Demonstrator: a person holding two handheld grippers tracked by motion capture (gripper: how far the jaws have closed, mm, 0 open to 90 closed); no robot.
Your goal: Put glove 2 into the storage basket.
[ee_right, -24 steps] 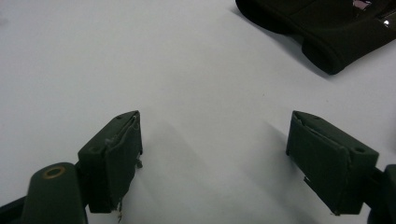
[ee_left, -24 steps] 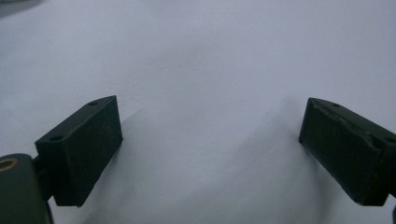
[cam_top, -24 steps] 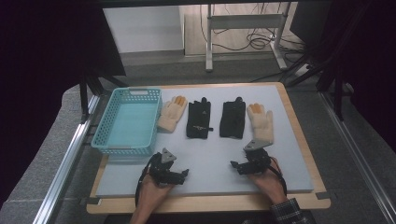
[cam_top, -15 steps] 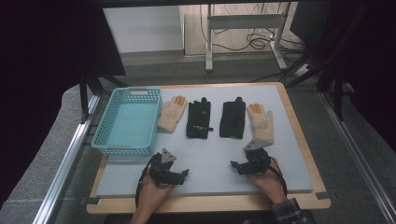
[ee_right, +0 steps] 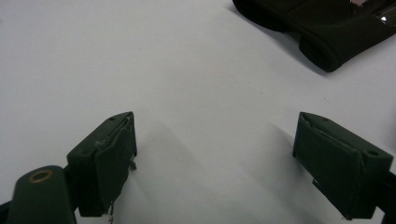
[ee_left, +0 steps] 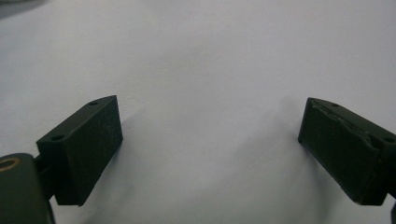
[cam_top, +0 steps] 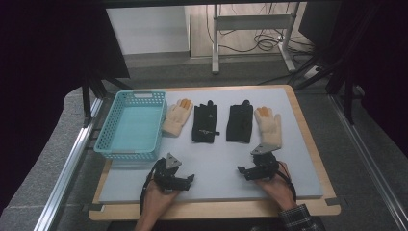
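Resting low on the white mat (cam_top: 211,159), both grippers sit at the near edge w/ nothing between the jaws. Left gripper (cam_top: 188,179) is at approx 7 o'clock on the board, jaws spread wide over bare mat in the left gripper view (ee_left: 210,154). Right gripper (cam_top: 242,170) is at approx 5 o'clock, jaws also wide and empty; in the right gripper view (ee_right: 215,158) a black glove cuff (ee_right: 327,28) lies ahead at 1 o'clock, apart from the pads.

Four gloves lie in a row across the middle: cream glove (cam_top: 177,118) at 11 o'clock just beside the teal basket (cam_top: 108,144), black glove (cam_top: 205,122), second black glove (cam_top: 240,122), and a second cream glove (cam_top: 268,126) at 1 o'clock, nearest the right gripper. Basket is empty (bottom shows clean).

Step in hand, as I read it: start pose, before any pick. Nothing grasped yet. Likely job is moving gloves into the basket.

Next move prob calls for the right gripper to go fwd to the near cuff of a glove, come down w/ jaws straddling the fabric, and pinch enough cloth so it doesn't slip. Soft, floppy stuff, so a grip near the cuff edge should lift cleaner than mid-palm.
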